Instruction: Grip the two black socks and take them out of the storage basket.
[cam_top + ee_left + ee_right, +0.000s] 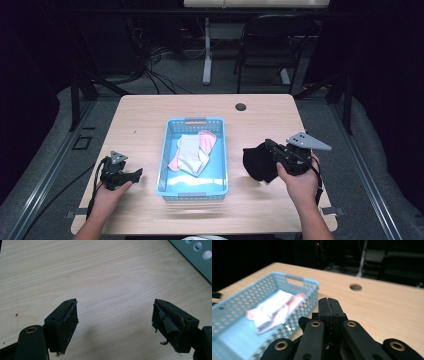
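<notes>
A light blue plastic basket [163, 165] stands in the middle of the table. In it lie a white cloth [191, 152] and a pink cloth [207, 140]. A black cloth [256, 164] bunches just right of the basket, with my right gripper [270, 147] shut on its upper edge. In the right gripper view the gripper [328, 303] has its jaws pressed together beside the basket [294, 280], where the white cloth [272, 310] and the pink cloth [297, 298] show. My left gripper [134, 175] rests open left of the basket, and the left gripper [115, 315] has bare table between its jaws.
A cable hole [241, 107] sits near the table's far edge. A corner of the basket [197, 257] reaches into the left gripper view at top right. Behind the table stand a black chair [272, 45] and a desk leg [207, 50].
</notes>
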A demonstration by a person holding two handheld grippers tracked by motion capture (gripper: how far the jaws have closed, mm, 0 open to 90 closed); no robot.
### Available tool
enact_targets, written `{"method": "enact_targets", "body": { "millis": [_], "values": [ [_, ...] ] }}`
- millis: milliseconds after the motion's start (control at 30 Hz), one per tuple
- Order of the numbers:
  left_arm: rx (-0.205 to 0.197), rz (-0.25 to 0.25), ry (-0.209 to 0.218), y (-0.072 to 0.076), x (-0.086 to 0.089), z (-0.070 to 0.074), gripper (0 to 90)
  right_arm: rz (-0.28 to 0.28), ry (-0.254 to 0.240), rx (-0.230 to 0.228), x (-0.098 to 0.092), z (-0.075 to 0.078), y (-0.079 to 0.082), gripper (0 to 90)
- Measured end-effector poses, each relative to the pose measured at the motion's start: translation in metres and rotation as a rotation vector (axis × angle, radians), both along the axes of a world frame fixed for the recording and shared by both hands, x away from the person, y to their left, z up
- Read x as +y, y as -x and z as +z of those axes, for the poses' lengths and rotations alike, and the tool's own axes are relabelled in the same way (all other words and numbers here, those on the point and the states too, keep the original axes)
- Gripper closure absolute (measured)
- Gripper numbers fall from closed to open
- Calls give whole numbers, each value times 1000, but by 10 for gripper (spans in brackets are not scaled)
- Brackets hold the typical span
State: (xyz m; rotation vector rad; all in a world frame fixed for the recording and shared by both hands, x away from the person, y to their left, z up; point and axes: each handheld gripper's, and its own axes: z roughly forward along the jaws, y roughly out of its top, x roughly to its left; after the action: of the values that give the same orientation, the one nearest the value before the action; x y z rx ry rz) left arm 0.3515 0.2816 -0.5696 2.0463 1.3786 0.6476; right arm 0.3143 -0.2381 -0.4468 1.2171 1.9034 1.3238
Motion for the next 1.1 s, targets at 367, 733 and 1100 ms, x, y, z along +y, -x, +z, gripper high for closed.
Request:
{"method": "enact_targets", "body": {
  "millis": [367, 733, 1100],
  "values": [
    [2, 1, 2, 0, 1, 0, 208, -206, -23, 175, -45, -59, -54, 900],
    [0, 1, 1, 0, 1, 0, 208, -270, -33, 211, -60, -77, -58, 818],
    [-3, 6, 5, 1, 2, 0, 208, -232, -17, 180, -47, -77, -54, 585]
  ]
}}
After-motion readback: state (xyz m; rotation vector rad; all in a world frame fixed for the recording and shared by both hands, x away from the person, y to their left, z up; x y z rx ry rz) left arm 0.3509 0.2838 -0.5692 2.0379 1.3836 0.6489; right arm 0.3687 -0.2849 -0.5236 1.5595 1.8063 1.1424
